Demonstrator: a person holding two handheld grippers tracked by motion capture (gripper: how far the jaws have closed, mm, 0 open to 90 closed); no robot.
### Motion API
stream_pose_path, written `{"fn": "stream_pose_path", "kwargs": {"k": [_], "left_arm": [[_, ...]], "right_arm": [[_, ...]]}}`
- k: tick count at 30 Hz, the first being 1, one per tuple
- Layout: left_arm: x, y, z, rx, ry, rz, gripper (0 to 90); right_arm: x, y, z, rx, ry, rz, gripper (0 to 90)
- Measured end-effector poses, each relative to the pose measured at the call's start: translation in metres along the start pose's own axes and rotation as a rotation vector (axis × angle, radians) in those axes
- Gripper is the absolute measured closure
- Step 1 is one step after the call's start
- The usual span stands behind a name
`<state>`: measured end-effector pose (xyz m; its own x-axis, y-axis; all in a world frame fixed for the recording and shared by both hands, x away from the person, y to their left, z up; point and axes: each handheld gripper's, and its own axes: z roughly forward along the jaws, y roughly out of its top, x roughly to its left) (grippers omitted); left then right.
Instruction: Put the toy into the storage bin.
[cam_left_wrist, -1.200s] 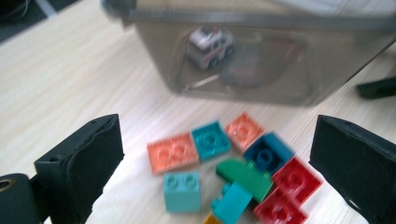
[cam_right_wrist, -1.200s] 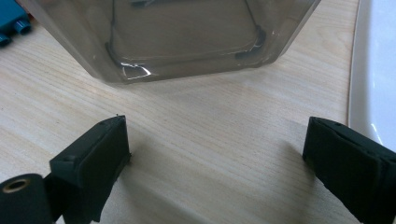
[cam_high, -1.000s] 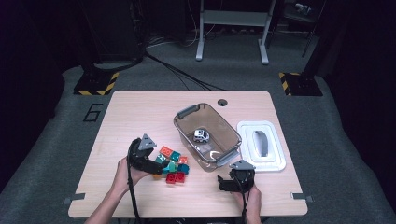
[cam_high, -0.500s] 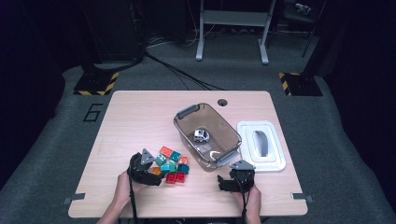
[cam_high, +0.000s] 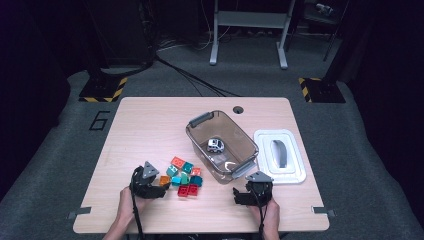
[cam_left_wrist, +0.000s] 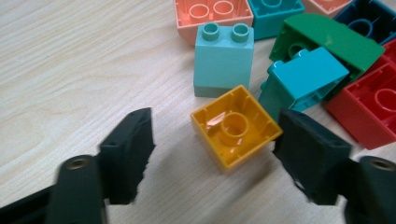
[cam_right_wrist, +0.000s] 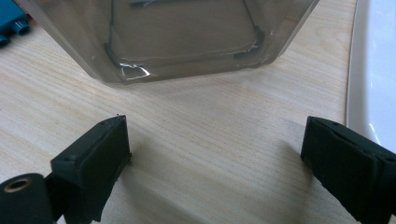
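A pile of toy bricks (cam_high: 182, 176) lies on the wooden table's near left. My left gripper (cam_high: 157, 188) is low at the pile's left edge. In the left gripper view a yellow-orange brick (cam_left_wrist: 233, 126) lies hollow side up between the jaws of the left gripper (cam_left_wrist: 217, 140). The jaws have just been closing. The right jaw is at the brick's corner and the left jaw stands off it, so the gripper is open. My right gripper (cam_right_wrist: 215, 149) rests open on the table before the clear bin (cam_right_wrist: 187, 42), with nothing between its jaws.
The clear bin (cam_high: 199, 120) holds a small white toy car (cam_high: 215, 145). Its white lid (cam_high: 280, 156) lies to the right. A light-blue brick (cam_left_wrist: 224, 58), a teal brick (cam_left_wrist: 303, 77), a green one (cam_left_wrist: 334, 39) and a red one (cam_left_wrist: 369, 107) crowd behind the yellow-orange brick.
My left gripper has come down to the table at the pile's left edge, and its jaws have narrowed around the yellow-orange brick. The right gripper has kept still.
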<state>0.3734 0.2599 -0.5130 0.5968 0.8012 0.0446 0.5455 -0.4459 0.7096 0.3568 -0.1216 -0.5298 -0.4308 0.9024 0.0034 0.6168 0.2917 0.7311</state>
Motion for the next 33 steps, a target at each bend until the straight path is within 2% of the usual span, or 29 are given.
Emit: {"fn": "stream_pose_path", "kwargs": {"k": [2,4,7,9,20,22,23,25,26,28,30,33], "left_arm": [[0.0032,-0.0004,-0.0003,0.001,-0.026,-0.012,36.0],[0.0044,-0.0011,0.0011,-0.010,-0.033,-0.026,39.7],[0.0053,-0.0006,0.0016,-0.001,-0.025,-0.021,44.3],[0.0044,-0.0009,0.0031,-0.013,-0.016,-0.032,47.0],[0.0100,-0.0039,-0.0008,0.003,-0.016,-0.015,47.6],[0.0111,-0.0054,-0.0005,-0.004,-0.015,-0.028,47.7],[0.0116,-0.0055,-0.0006,0.005,-0.015,-0.029,46.5],[0.0115,-0.0048,0.0001,0.010,-0.025,-0.033,38.7],[0.0119,-0.0042,0.0003,0.011,-0.021,-0.017,36.6],[0.0115,-0.0029,0.0013,0.013,-0.026,-0.018,34.6],[0.0111,-0.0021,0.0038,0.015,-0.022,-0.021,36.3],[0.0107,-0.0020,0.0060,0.007,-0.016,-0.026,45.4]], "right_arm": [[0.0000,0.0000,-0.0001,0.001,0.002,0.000,7.3],[-0.0001,0.0000,-0.0001,0.002,0.004,0.000,7.4],[-0.0002,0.0001,-0.0002,0.003,0.005,-0.001,7.5],[-0.0002,0.0001,-0.0002,0.003,0.006,-0.001,7.5],[-0.0002,-0.0001,0.0002,-0.008,-0.008,-0.001,8.3],[-0.0002,-0.0001,0.0002,-0.008,-0.008,0.000,8.5],[-0.0003,-0.0002,0.0000,-0.007,-0.006,-0.002,8.6],[-0.0001,-0.0001,0.0001,-0.009,-0.009,0.000,8.7],[-0.0001,-0.0001,0.0001,-0.009,-0.010,0.000,8.7],[-0.0001,-0.0002,-0.0001,-0.008,-0.009,-0.001,8.9],[-0.0003,-0.0002,-0.0003,-0.007,-0.005,-0.004,8.9],[-0.0002,-0.0002,-0.0003,-0.007,-0.007,-0.002,9.1]]}}
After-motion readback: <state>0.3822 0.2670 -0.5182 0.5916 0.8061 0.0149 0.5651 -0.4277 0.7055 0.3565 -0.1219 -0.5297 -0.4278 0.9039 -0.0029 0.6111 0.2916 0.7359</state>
